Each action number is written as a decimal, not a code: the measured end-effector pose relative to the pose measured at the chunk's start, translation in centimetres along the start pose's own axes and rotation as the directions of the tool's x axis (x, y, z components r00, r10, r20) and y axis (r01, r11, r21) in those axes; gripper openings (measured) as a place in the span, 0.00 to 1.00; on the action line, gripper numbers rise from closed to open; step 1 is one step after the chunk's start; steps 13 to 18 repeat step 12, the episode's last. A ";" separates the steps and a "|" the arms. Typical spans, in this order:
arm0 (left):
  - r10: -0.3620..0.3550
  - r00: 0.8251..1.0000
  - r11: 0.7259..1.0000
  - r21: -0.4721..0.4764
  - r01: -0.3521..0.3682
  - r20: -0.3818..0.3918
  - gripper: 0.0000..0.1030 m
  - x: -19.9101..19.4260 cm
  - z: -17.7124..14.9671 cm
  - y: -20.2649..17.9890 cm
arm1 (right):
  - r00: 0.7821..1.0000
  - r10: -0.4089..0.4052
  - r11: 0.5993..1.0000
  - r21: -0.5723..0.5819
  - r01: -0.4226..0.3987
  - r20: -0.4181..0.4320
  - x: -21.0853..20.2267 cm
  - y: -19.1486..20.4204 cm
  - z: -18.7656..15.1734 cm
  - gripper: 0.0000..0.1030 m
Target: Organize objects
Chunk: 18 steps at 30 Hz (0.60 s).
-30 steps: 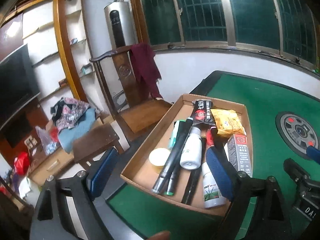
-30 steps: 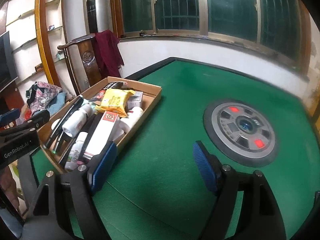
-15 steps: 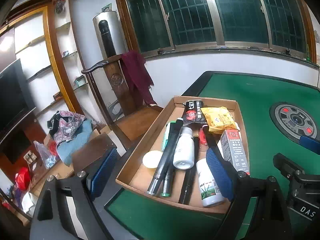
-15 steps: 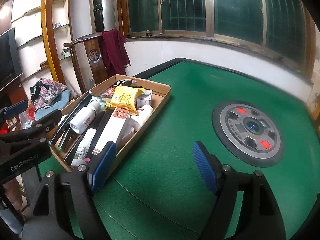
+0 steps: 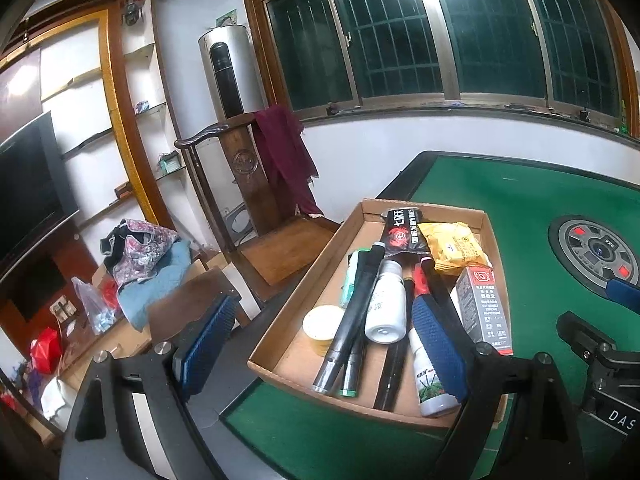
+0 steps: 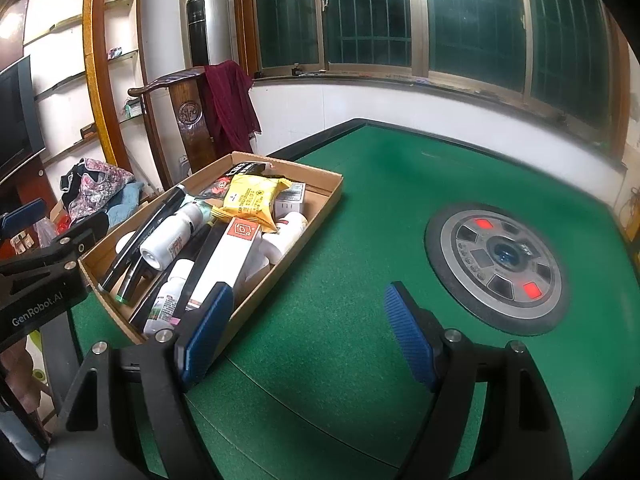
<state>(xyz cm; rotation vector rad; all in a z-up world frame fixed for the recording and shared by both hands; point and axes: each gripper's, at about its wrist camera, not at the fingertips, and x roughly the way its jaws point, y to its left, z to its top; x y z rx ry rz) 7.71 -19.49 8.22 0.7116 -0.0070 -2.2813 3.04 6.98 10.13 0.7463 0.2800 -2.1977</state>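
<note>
Change since earlier: both cameras raised and pulled a little back, cardboard tray lower in both views, more window visible.
Left gripper (image 5: 320, 344): fingers wide open, holding nothing, above near left corner of tray.
Right gripper (image 6: 308, 336): fingers wide open, holding nothing, over bare green felt just right of tray.
Cardboard tray (image 5: 276, 348): flat on green table (image 6: 380, 208), at its left edge, full of objects.
Black pens (image 5: 352, 320): two, lying lengthwise in left half of tray, one with green end.
White bottle (image 5: 386, 304): lying beside pens, in middle of tray.
Yellow snack packet (image 6: 252, 200): at far end of tray, partly on other items.
Black sachet (image 5: 402, 232): at far end of tray, left of yellow packet.
Glue box, white and red (image 5: 484, 304): along right wall of tray.
Small labelled bottle (image 5: 430, 380): near front wall of tray, partly behind left gripper finger.
Round cream lid (image 5: 322, 322): on tray floor, left of pens.
Round centre panel (image 6: 496, 268): in table, well right of tray, two red lights.
Wooden chair (image 5: 256, 200): beyond tray, dark red cloth on its back.
</note>
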 end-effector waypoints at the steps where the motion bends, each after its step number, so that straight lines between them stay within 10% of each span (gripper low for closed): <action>1: -0.001 1.000 1.000 0.001 0.001 -0.001 0.84 0.0 0.0 0.1 | 1.000 -0.001 1.000 0.001 0.001 0.000 0.0 0.0 0.0 0.76; 18: -0.015 1.000 0.999 -0.032 0.016 0.013 0.84 -0.5 -0.1 0.8 | 1.000 -0.002 1.000 0.001 0.002 0.004 0.0 -0.1 0.0 0.76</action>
